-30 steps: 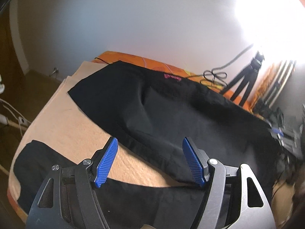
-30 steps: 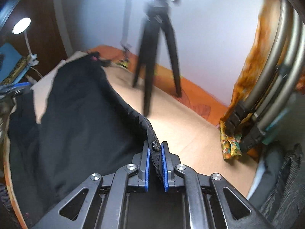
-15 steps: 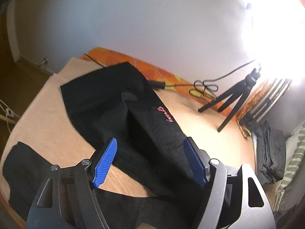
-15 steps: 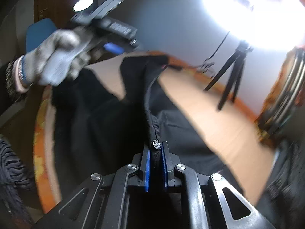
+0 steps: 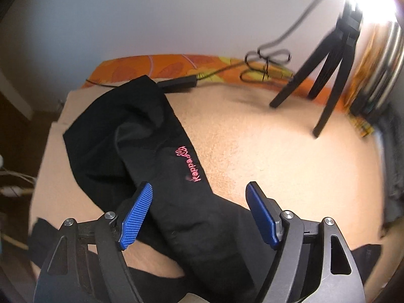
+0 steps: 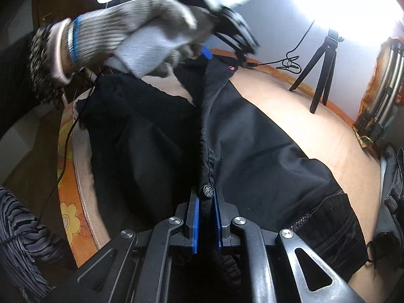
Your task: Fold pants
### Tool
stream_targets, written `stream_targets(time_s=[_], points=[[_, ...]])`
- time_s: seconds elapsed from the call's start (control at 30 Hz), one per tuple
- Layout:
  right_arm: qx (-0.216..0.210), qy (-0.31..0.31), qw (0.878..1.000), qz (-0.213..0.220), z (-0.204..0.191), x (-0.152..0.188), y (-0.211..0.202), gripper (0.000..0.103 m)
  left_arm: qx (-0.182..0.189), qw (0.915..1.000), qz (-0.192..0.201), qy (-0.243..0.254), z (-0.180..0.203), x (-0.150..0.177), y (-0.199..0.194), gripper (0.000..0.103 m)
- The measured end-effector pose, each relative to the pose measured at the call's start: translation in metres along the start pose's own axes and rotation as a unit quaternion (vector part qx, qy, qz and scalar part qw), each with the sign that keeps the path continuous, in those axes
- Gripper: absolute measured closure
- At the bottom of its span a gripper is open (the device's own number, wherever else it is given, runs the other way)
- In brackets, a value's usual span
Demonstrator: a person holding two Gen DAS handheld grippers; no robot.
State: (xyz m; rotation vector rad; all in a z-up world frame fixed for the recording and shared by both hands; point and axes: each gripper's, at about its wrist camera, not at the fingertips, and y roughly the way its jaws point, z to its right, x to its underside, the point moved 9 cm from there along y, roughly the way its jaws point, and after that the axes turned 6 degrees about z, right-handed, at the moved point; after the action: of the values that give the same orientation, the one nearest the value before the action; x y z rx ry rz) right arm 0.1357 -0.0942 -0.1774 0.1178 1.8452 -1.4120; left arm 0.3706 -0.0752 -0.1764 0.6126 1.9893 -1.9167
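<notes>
Black pants (image 5: 141, 151) with a pink logo lie crumpled on a beige blanket (image 5: 265, 156). My left gripper (image 5: 199, 199) is open, its blue pads on either side of a folded ridge of the pants, holding nothing. My right gripper (image 6: 206, 202) is shut on the waistband of the pants (image 6: 252, 136) beside a metal button (image 6: 208, 191), and the cloth stretches away from it. In the right wrist view the gloved hand with the left gripper (image 6: 209, 53) hovers over the far end of the pants, blurred.
A black tripod (image 5: 325, 75) and a coiled cable (image 5: 267, 65) stand at the bed's far edge by the wall. An orange flowered sheet (image 6: 68, 202) shows under the blanket. Dark folded clothes (image 6: 394, 197) lie at the right. A metal rack (image 6: 386, 85) stands in the corner.
The pants have been drawn into a narrower, folded heap. My left gripper has moved closer over the logo area. My right gripper keeps its grip while the gloved hand has come nearer.
</notes>
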Motion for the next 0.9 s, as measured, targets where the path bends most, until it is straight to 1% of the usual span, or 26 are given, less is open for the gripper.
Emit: stream_targets(time_s=[0.03,0.07,0.13,0.2,0.23,0.3,0.33,0.37,0.4,0.43,0.5,0.57,0.6,0.63,0.67,0.73,0.83,0.9], points=[[0.0,0.001,1.0,0.001,-0.001,0.0,0.0,0.095,-0.02,0.9997,-0.003,0.011,0.0,0.0,0.005,0.027],[0.0,0.001,1.0,0.002,-0.002,-0.001,0.0,0.095,-0.052,0.9982,-0.003,0.028,0.0,-0.001,0.012,0.027],[0.001,-0.003,1.0,0.007,-0.004,-0.003,-0.003,0.095,-0.096,0.994,0.002,0.052,-0.004,-0.001,0.018,0.027],[0.0,-0.006,1.0,0.01,-0.006,-0.002,-0.005,0.095,-0.126,0.9899,0.007,0.065,-0.012,0.0,0.02,0.027],[0.0,-0.007,1.0,0.011,-0.006,-0.001,-0.006,0.095,-0.136,0.9886,0.008,0.064,-0.018,0.0,0.022,0.027],[-0.002,-0.006,1.0,0.013,-0.005,-0.002,-0.007,0.095,-0.14,0.9888,0.011,0.052,-0.029,0.001,0.024,0.027],[-0.002,-0.005,1.0,0.014,-0.005,-0.002,-0.008,0.095,-0.14,0.989,0.015,0.045,-0.034,0.0,0.024,0.029],[0.0,-0.007,1.0,0.017,-0.005,-0.003,-0.01,0.095,-0.137,0.9899,0.017,0.032,-0.042,0.0,0.025,0.038],[0.0,-0.007,1.0,0.018,-0.005,-0.002,-0.011,0.095,-0.131,0.991,0.018,0.023,-0.045,0.002,0.023,0.053],[0.001,-0.008,1.0,0.019,-0.005,-0.003,-0.012,0.095,-0.122,0.9923,0.019,0.012,-0.051,0.002,0.023,0.058],[0.004,-0.01,1.0,0.022,-0.005,-0.005,-0.014,0.095,-0.106,0.9941,0.026,-0.002,-0.057,0.001,0.021,0.08],[0.005,-0.009,1.0,0.024,-0.005,-0.006,-0.014,0.095,-0.084,0.9955,0.039,-0.02,-0.065,0.0,0.015,0.09],[0.006,-0.009,1.0,0.024,-0.005,-0.006,-0.015,0.095,-0.073,0.9959,0.046,-0.027,-0.066,-0.001,0.013,0.093],[0.009,-0.011,1.0,0.026,-0.006,-0.007,-0.017,0.095,-0.061,0.9961,0.055,-0.033,-0.07,-0.001,0.009,0.094],[0.01,-0.013,1.0,0.027,-0.006,-0.008,-0.017,0.095,-0.057,0.9957,0.062,-0.038,-0.073,-0.001,0.005,0.096],[0.014,-0.017,0.999,0.028,-0.007,-0.01,-0.021,0.095,-0.04,0.9946,0.079,-0.055,-0.082,0.002,-0.005,0.097],[0.02,-0.019,0.999,0.029,-0.008,-0.011,-0.027,0.096,-0.013,0.99,0.101,-0.098,-0.1,0.012,-0.024,0.097],[0.022,-0.025,0.999,0.029,-0.011,-0.011,-0.033,0.096,0.003,0.9852,0.117,-0.125,-0.111,0.024,-0.043,0.097]])
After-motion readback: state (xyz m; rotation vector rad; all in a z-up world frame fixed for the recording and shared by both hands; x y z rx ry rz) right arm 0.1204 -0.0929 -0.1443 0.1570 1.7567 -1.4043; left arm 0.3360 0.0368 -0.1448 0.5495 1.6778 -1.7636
